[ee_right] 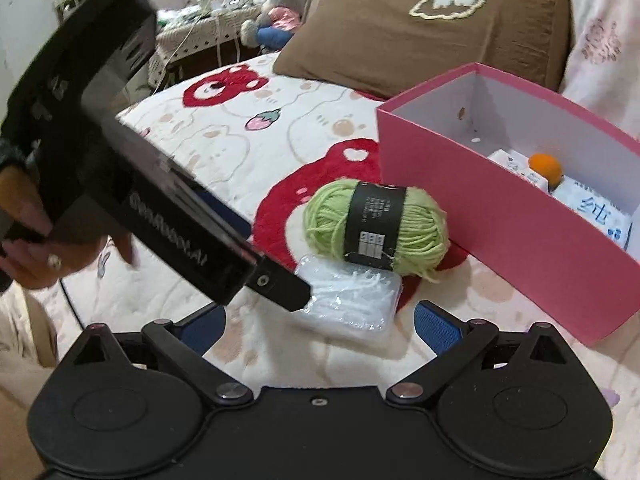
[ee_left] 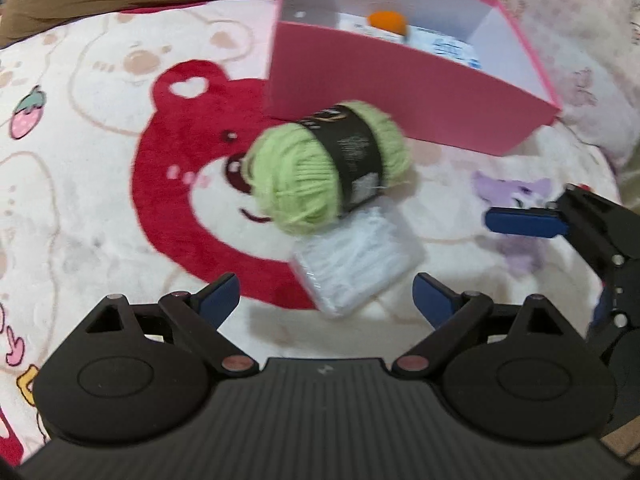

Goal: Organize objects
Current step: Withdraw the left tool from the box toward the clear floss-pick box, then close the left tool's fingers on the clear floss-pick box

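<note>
Left tool is spread wide with nothing pinched, hovering over the clear plastic case; its side reads "GenRobot.AI". Right tool is wide open too, empty. Green yarn ball, black label unreadable, sits center frame on the bed beside the pink box.

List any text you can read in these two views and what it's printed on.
"GenRobot.AI": on the side of the left gripper, slightly blurred.
"纯": blue character on a white packet inside the pink box.
Black band on the green yarn: small print, unreadable in both views.
Clear plastic case: no text visible.
</note>
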The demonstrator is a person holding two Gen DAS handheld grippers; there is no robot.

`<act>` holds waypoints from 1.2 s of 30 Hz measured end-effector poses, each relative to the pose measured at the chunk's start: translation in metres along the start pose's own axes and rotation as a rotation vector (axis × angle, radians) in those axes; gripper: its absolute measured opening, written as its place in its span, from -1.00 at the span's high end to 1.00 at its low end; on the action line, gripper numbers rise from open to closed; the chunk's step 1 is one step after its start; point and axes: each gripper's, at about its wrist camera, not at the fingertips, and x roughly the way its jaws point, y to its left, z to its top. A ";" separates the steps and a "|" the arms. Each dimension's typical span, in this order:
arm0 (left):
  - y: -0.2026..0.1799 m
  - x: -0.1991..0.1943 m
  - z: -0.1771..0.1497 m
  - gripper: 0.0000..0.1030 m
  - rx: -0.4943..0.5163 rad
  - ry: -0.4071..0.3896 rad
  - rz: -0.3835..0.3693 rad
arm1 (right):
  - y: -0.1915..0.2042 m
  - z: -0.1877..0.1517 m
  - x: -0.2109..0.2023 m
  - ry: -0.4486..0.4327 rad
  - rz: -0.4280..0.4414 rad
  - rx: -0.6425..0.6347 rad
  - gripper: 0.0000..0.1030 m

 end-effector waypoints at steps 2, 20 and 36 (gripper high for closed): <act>0.005 0.006 -0.001 -0.82 -0.031 -0.006 0.015 | -0.003 -0.002 0.007 0.009 -0.029 0.005 -0.98; 0.011 0.019 -0.012 -0.82 -0.113 -0.065 -0.024 | -0.029 -0.034 0.045 0.014 0.002 0.192 -0.96; 0.005 0.037 -0.007 -0.22 -0.156 -0.056 -0.117 | -0.036 -0.028 0.049 0.032 0.059 0.216 -0.96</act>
